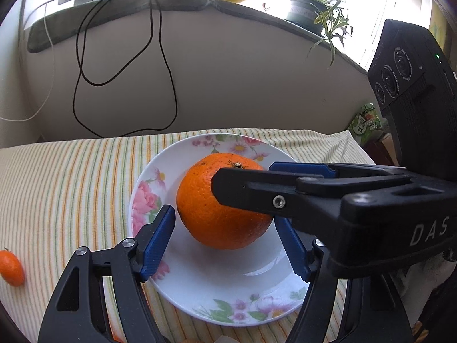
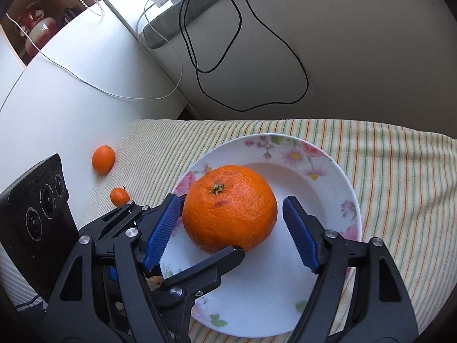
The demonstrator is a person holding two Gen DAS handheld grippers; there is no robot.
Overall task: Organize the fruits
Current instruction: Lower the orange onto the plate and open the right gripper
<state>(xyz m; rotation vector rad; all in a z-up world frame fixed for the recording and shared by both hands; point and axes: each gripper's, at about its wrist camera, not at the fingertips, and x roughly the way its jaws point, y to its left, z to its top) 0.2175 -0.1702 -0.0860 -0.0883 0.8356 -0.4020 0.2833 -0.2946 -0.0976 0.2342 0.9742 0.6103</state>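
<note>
One orange (image 2: 230, 208) on one plate (image 2: 337, 188); two kumquats (image 2: 103, 159) (image 2: 120, 196) beside.

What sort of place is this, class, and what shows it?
Probably a lived-in home room: a floral plate on a striped cloth, a potted plant on the windowsill, and charger cables hanging down the wall.

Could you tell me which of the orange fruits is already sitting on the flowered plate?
The large orange with the green stem end up. It alone lies on the plate; the two small kumquats lie off to the left.
</note>
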